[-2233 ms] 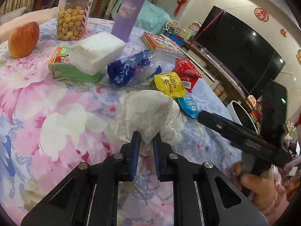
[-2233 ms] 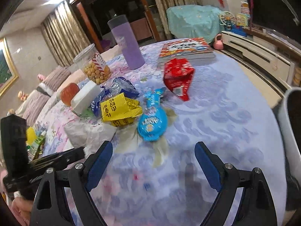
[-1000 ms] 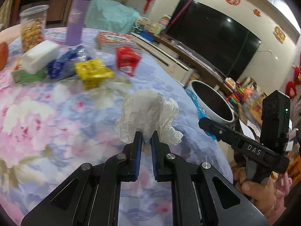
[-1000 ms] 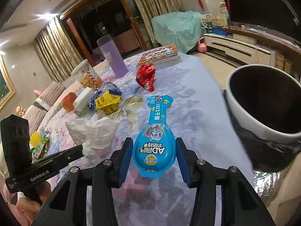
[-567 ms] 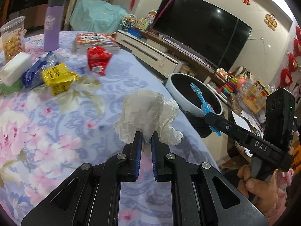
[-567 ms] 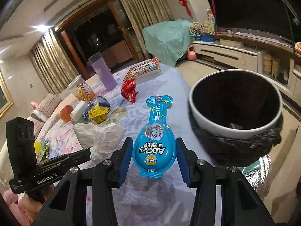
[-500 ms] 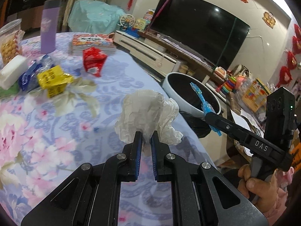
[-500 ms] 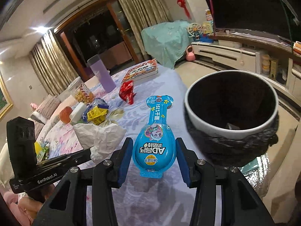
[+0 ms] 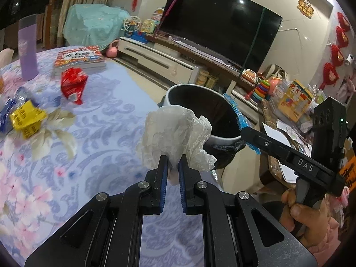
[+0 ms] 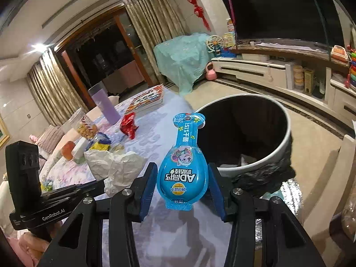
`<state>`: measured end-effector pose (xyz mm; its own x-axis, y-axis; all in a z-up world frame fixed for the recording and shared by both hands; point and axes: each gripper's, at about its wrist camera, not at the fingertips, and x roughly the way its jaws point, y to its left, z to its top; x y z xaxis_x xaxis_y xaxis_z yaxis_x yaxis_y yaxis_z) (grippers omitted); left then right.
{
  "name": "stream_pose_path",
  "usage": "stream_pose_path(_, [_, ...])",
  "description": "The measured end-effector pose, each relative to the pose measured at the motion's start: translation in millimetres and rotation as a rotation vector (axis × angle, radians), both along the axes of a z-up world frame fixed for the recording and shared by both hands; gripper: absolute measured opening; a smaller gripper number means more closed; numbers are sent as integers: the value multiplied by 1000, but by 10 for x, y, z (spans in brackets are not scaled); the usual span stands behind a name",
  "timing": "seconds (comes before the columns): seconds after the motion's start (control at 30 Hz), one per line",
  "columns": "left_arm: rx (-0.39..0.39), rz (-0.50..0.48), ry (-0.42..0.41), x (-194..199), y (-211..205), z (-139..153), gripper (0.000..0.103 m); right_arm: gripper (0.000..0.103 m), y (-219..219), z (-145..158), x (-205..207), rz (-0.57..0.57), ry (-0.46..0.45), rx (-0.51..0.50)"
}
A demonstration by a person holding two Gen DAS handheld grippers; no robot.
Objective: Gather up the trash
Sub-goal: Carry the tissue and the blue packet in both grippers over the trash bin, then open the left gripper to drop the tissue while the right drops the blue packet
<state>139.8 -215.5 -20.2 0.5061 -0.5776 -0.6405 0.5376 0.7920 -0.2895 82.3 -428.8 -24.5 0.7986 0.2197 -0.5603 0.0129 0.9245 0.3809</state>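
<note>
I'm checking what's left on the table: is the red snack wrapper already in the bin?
No, the red wrapper lies on the floral tablecloth near the books, well apart from the bin.

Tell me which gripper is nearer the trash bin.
Right. The right gripper, shut on the blue packet, is beside the bin rim, the packet's tip overlapping it. The left gripper, shut on the crumpled plastic, is over the table edge.

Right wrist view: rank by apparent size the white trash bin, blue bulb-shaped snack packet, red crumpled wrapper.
1. White trash bin with black liner
2. Blue bulb-shaped snack packet, inflated by nearness in the right gripper
3. Red crumpled wrapper
</note>
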Motion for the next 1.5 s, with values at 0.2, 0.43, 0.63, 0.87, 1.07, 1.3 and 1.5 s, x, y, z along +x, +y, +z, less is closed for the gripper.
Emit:
stream_pose_path(0.2, [11, -21, -7, 101, -207, 30, 9, 47, -200, 20, 18, -30, -2, -10])
stream_pose_path(0.43, [21, -41, -12, 236, -408, 69, 9, 47, -388, -14, 96, -53, 8, -10])
stream_pose_path(0.63, [34, -59, -23, 362, -596, 119, 9, 47, -502, -19, 189, -60, 12, -18])
stream_pose_path(0.87, [39, -76, -12, 512, -799, 120, 9, 47, -616, -14, 298, -68, 27, -29])
stream_pose_path(1.07, [52, -75, -5, 610, -928, 82, 9, 47, -656, -7, 379, -73, 34, -35])
stream_pose_path(1.3, [68, -88, 15, 672, -1023, -8, 9, 47, -699, -95, 478, -80, 64, -35])
stream_pose_path(1.5, [75, -91, 29, 726, -1081, -51, 9, 47, -750, -115, 541, -81, 79, -40])
